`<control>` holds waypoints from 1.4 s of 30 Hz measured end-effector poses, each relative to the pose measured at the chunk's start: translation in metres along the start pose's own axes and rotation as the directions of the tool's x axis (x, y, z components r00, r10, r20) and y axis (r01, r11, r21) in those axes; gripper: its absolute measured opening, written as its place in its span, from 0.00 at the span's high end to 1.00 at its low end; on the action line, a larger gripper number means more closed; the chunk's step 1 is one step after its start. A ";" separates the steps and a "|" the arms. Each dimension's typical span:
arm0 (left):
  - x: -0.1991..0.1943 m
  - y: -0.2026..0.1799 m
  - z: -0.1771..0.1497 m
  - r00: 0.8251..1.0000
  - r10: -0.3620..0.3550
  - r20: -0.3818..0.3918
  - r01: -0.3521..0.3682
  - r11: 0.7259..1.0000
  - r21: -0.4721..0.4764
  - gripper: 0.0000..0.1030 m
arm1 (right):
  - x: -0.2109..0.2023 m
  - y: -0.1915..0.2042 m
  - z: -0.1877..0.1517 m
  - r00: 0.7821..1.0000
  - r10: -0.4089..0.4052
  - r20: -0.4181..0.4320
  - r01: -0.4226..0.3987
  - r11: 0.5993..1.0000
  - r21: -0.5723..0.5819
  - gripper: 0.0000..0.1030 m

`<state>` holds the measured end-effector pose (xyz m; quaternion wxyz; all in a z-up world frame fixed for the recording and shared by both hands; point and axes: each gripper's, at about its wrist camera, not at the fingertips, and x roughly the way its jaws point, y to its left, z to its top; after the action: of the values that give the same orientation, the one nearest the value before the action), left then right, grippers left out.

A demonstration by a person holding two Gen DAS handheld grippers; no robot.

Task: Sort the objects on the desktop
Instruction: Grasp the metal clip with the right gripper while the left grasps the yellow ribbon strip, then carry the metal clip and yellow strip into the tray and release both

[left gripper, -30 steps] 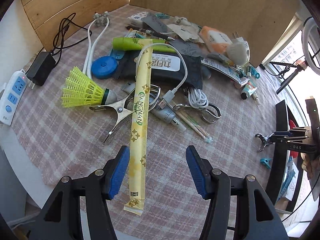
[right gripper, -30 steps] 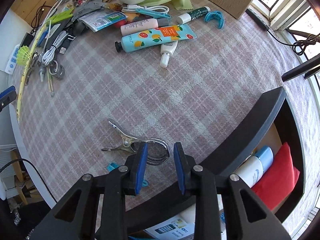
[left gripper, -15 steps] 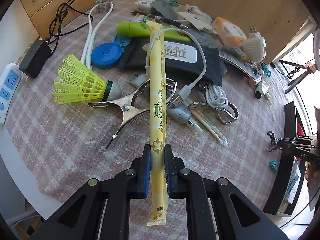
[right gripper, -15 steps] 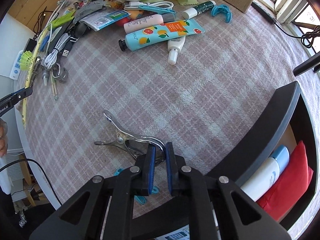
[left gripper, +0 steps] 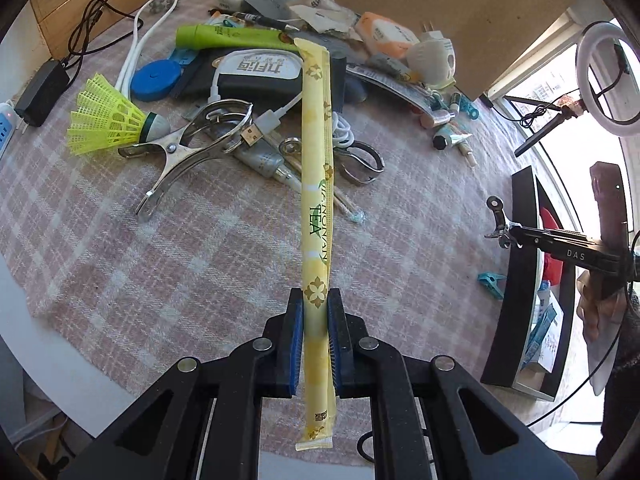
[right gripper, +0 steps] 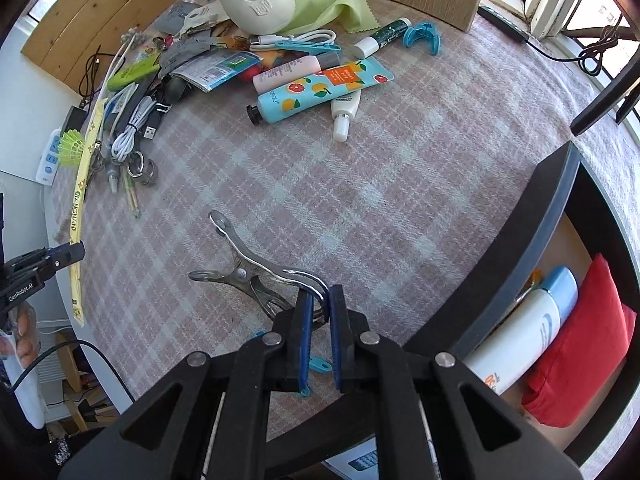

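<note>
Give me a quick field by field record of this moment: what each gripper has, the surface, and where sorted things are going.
left gripper: shut on the yellow tea stick, gripped near its lower end
right gripper: shut on the metal clip, held by its looped end
surface: round table with a pink plaid cloth
unsorted pile: tubes, cables, a shuttlecock, along the far side
black organizer: holds a white bottle and a red pouch

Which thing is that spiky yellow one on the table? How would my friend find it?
Start at the checked pink tablecloth and look to its left edge, near the black charger brick. Just beside the big silver metal clamp lies a neon-yellow plastic shuttlecock; its netted cone-shaped skirt and white-and-green tip match nothing else there.
</note>
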<state>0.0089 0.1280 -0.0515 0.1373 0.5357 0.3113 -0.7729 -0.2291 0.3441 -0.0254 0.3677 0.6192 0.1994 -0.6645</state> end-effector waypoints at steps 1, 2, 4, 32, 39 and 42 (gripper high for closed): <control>-0.004 -0.006 0.001 1.000 -0.005 0.007 0.005 1.000 0.012 0.90 | -0.004 0.000 0.000 1.000 0.004 0.008 -0.004 1.000 0.000 0.92; -0.007 -0.012 0.001 1.000 -0.009 0.011 0.009 1.000 0.024 0.90 | -0.008 0.002 -0.002 1.000 0.009 0.016 -0.009 1.000 0.000 0.92; -0.015 -0.024 0.005 1.000 -0.016 0.019 0.015 0.998 0.056 0.90 | -0.017 0.001 -0.006 0.999 0.018 0.032 -0.018 1.000 0.006 0.92; 0.053 -0.375 -0.023 0.937 -0.238 -0.254 0.341 0.774 0.534 0.90 | -0.106 -0.195 -0.178 0.969 -0.235 0.081 0.172 0.868 0.466 0.92; 0.076 -0.441 -0.047 0.926 -0.214 -0.312 0.366 0.718 0.592 0.90 | -0.108 -0.223 -0.211 0.969 -0.235 0.078 0.154 0.820 0.552 0.92; 0.083 -0.454 -0.052 0.927 -0.196 -0.318 0.359 0.705 0.612 0.90 | -0.105 -0.226 -0.218 0.970 -0.232 0.068 0.156 0.815 0.559 0.92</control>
<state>-0.2319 0.5195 0.0123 -0.2164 0.5811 0.1095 -0.7769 -0.2519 0.6738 -0.0005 0.1171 0.6294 0.0377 -0.7673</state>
